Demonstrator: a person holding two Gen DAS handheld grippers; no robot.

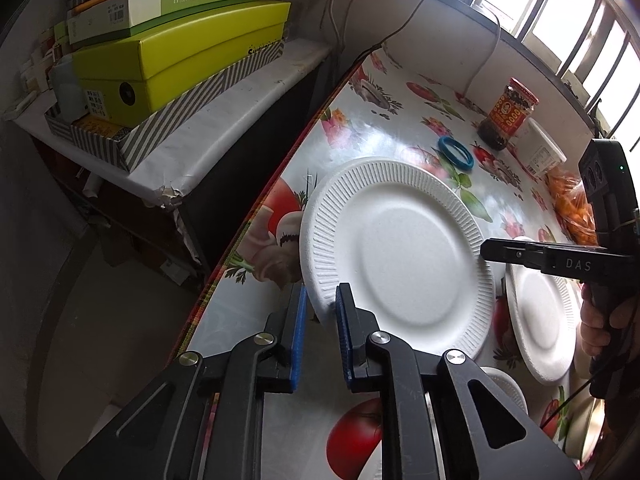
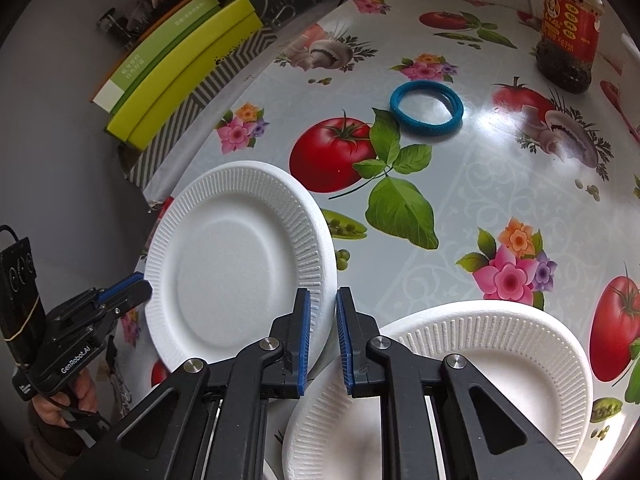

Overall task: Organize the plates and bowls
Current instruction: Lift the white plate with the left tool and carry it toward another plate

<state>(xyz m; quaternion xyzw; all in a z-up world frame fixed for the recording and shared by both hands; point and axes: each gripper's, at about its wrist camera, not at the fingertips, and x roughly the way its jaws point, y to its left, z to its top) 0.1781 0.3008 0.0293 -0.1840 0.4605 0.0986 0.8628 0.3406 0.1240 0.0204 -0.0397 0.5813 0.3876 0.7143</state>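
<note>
A white foam plate with a ribbed rim is held tilted above the flowered tablecloth, near the table's left edge. My left gripper is shut on its near rim, blue pads on either side of the edge. In the right wrist view my right gripper is shut on the opposite rim of the same plate. Each gripper shows in the other's view: the right one at the plate's right edge, the left one at its left edge. A second foam plate lies on the table below the right gripper.
A chili sauce jar, a blue elastic ring, a white packet and an orange snack bag sit further back. Green boxes are stacked on a shelf beyond the table's left edge. A bowl's rim shows at lower right.
</note>
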